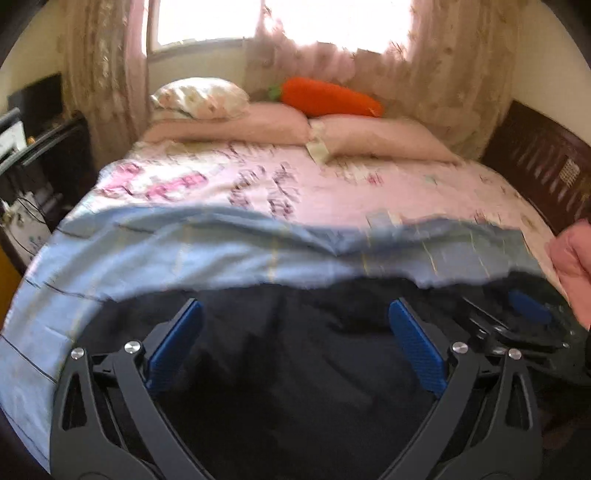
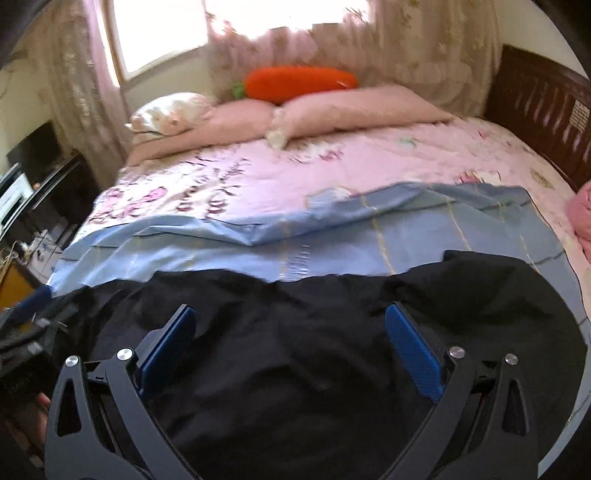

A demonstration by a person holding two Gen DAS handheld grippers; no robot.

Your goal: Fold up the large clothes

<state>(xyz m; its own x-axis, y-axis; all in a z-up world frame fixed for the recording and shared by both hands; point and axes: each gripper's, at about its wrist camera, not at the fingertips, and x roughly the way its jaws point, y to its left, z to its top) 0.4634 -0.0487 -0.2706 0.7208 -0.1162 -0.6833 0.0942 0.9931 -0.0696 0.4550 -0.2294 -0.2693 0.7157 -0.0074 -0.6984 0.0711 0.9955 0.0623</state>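
Sunlight floods through a curtained window (image 1: 207, 18) at the head of a wide bed (image 1: 332, 184) dressed in a pink floral sheet; pink pillows (image 1: 376, 138) lie along the far end, with a patterned pillow (image 1: 199, 98) stacked at their left and an orange carrot-shaped plush (image 1: 332, 96) resting on top of them; a dark wooden bed frame (image 1: 546, 162) runs down the right side, and a cluttered dark stand (image 1: 40, 147) sits to the left of the bed; both views are blurred.

Across the near part of the bed a light blue striped sheet (image 1: 184, 251) is spread, rumpled along its far edge; on it, nearest the cameras, lies a large black garment (image 2: 295, 350), spread wide and creased, with one part of it reaching out toward the right in the right wrist view; a bundle of pink cloth (image 2: 583, 214) sits at the bed's right edge.

Left tool (image 1: 293, 314) hangs just over the black garment, its blue-padded fingers (image 1: 173, 339) spread wide apart with nothing between them; right tool (image 2: 290, 317) is likewise over the garment, fingers spread wide and gripping nothing; whether either one touches the cloth cannot be told; each tool shows at the edge of the other's view, the two side by side above the garment.
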